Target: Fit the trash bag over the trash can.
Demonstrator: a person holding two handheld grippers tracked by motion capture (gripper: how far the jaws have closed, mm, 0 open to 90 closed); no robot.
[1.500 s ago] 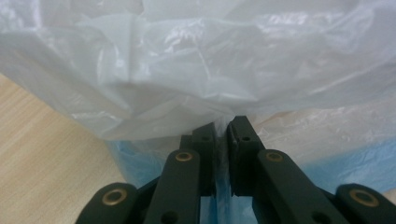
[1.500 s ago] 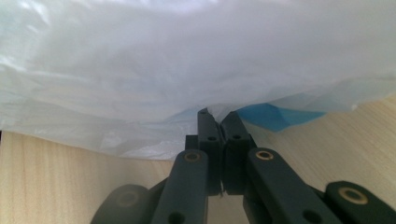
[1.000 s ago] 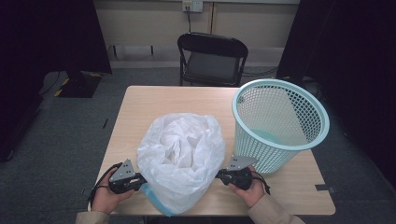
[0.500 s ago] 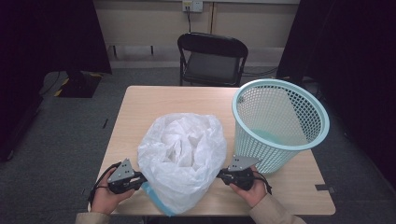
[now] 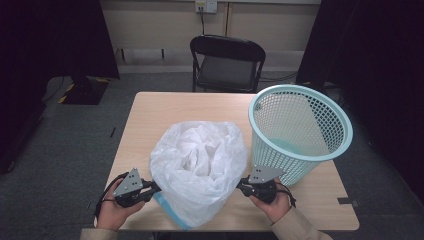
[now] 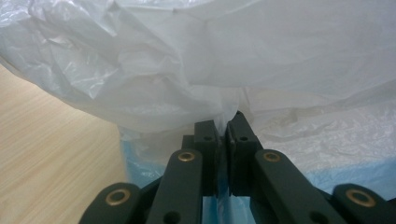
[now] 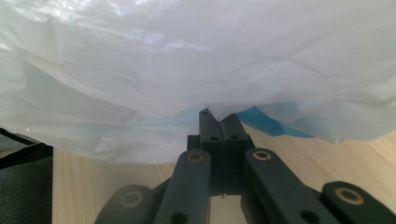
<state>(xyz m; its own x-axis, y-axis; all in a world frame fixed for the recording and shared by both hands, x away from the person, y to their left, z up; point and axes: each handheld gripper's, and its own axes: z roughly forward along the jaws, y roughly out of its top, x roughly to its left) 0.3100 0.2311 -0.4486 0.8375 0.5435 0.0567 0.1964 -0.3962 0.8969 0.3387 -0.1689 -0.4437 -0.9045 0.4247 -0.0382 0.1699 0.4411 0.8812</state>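
The left gripper [image 5: 156, 187] and right gripper [image 5: 241, 185] are each clamping an opposite edge of the white plastic bag [image 5: 200, 167] (its mouth gaping upward), which is sitting on the table [image 5: 150, 120] beside the mint basket [image 5: 300, 132]

The plastic bag [image 5: 199, 170] is translucent white with a pale blue edge. The mesh basket [image 5: 299, 131] is light turquoise; the table [image 5: 165, 112] shows light wood grain.

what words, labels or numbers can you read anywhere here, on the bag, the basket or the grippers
None can be read.
Plastic bag: plain white with a blue part near the bottom, no print seen.
Basket: plain teal mesh, no label.
Left gripper and right gripper: no markings visible.
Wall outlet: too small to tell any marking.
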